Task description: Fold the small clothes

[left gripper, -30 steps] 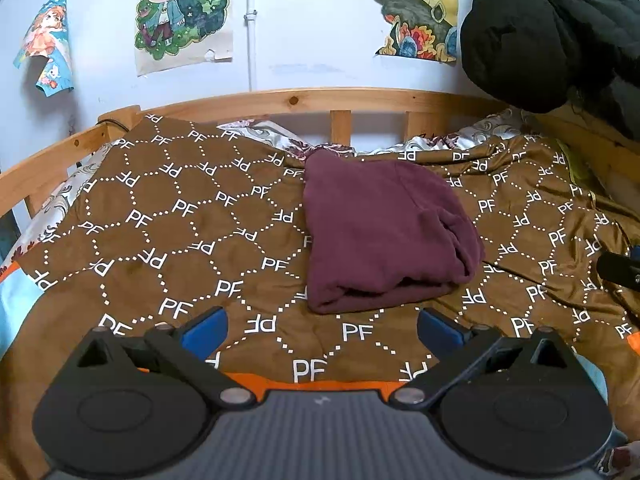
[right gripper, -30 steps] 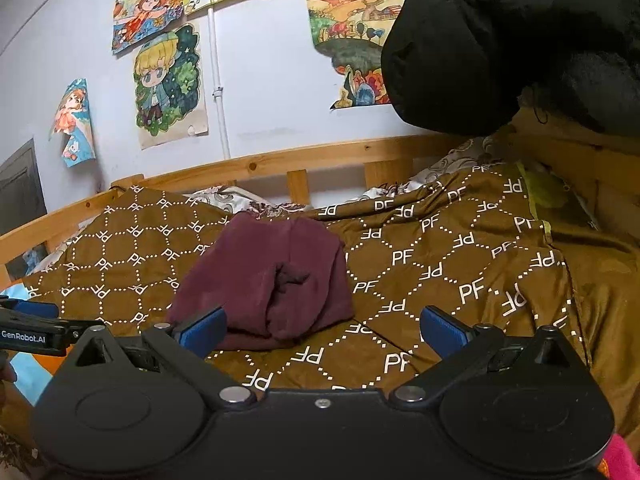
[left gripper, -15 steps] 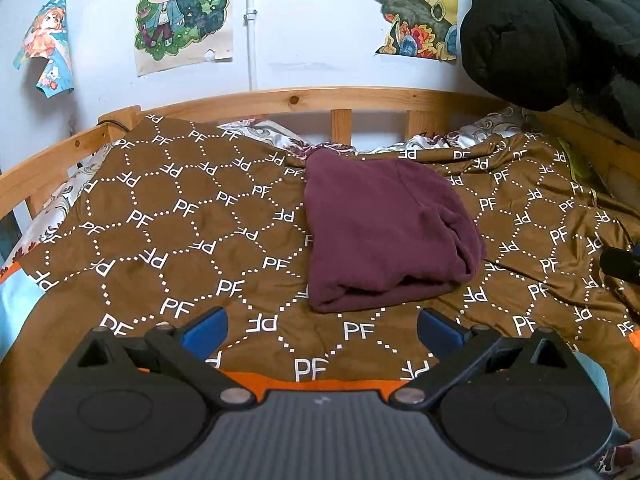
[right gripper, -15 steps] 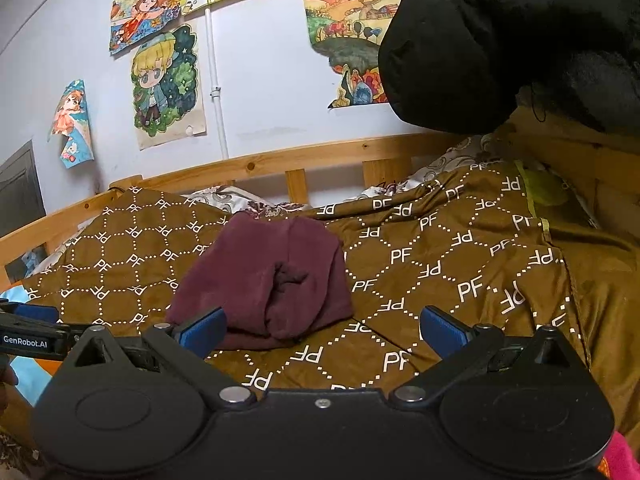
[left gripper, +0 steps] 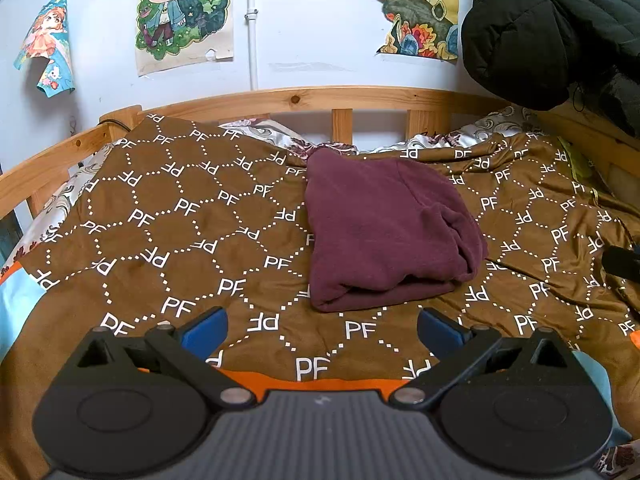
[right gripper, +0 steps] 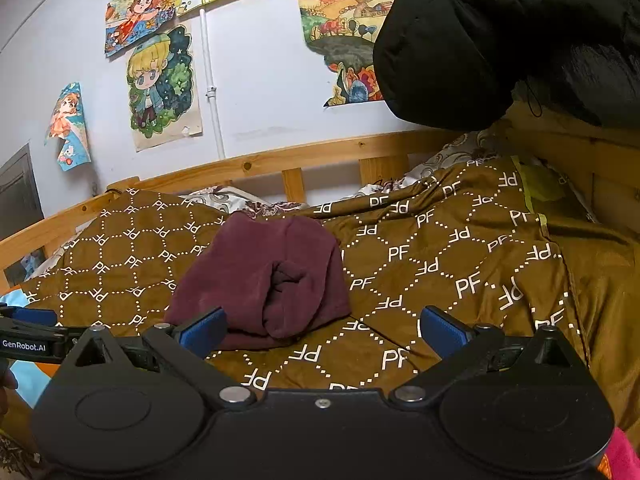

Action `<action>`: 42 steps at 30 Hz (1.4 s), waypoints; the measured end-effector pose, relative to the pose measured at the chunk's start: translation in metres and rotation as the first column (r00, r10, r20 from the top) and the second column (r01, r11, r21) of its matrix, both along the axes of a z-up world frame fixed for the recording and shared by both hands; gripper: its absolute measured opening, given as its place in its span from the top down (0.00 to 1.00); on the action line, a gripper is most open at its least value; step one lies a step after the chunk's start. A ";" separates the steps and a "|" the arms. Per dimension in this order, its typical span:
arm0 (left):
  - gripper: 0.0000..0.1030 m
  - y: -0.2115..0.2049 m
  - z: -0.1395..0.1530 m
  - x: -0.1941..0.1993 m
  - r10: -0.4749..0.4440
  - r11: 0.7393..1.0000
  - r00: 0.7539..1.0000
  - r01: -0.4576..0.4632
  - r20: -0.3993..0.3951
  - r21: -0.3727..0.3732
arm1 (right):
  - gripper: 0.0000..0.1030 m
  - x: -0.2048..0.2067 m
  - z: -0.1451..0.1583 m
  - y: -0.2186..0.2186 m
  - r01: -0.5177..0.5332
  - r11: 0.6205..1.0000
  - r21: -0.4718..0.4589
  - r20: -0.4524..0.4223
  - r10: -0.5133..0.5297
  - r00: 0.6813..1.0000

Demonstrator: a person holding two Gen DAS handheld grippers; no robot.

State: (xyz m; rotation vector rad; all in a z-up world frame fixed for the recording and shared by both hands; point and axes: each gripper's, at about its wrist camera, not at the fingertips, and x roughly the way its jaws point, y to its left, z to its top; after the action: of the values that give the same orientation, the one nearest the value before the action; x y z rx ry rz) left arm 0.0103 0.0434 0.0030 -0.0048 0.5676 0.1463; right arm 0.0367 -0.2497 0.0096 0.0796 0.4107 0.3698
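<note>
In the left wrist view, the right tool (left gripper: 620, 262) at the right edge has slid further out of sight

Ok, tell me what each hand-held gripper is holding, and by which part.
Nothing. The left hand-held gripper and right hand-held gripper are both open, short of the folded maroon garment.

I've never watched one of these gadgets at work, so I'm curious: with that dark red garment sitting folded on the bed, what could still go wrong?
1. The maroon garment lies in a loose bundle; its open rolled end might slump apart if nudged.
2. The brown bedspread is wrinkled and soft, so a grab could catch bedding along with the garment.
3. Both the left gripper and right gripper are open and short of the garment, so either could pinch just one layer.
</note>
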 end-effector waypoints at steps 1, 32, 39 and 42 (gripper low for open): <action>0.01 0.000 0.000 0.000 0.000 1.000 1.000 0.000 0.000 0.000 | 0.01 0.000 0.000 0.000 0.000 1.000 0.000 0.000 0.000 1.000; 0.01 0.000 -0.002 0.000 0.001 1.000 1.000 -0.001 -0.007 0.000 | 0.01 0.000 -0.002 0.000 0.010 1.000 0.009 -0.002 -0.010 1.000; 0.01 0.000 -0.002 0.000 0.001 1.000 1.000 -0.001 -0.007 0.000 | 0.01 -0.001 -0.002 0.000 0.011 1.000 0.009 -0.002 -0.011 1.000; 0.01 0.000 -0.002 0.000 0.000 1.000 1.000 0.000 -0.007 0.000 | 0.01 0.000 -0.002 0.000 0.011 1.000 0.009 -0.003 -0.011 1.000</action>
State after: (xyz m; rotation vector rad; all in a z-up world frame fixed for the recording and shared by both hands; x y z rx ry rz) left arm 0.0098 0.0436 0.0013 -0.0042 0.5751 0.1464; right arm 0.0363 -0.2497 0.0074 0.0908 0.4111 0.3607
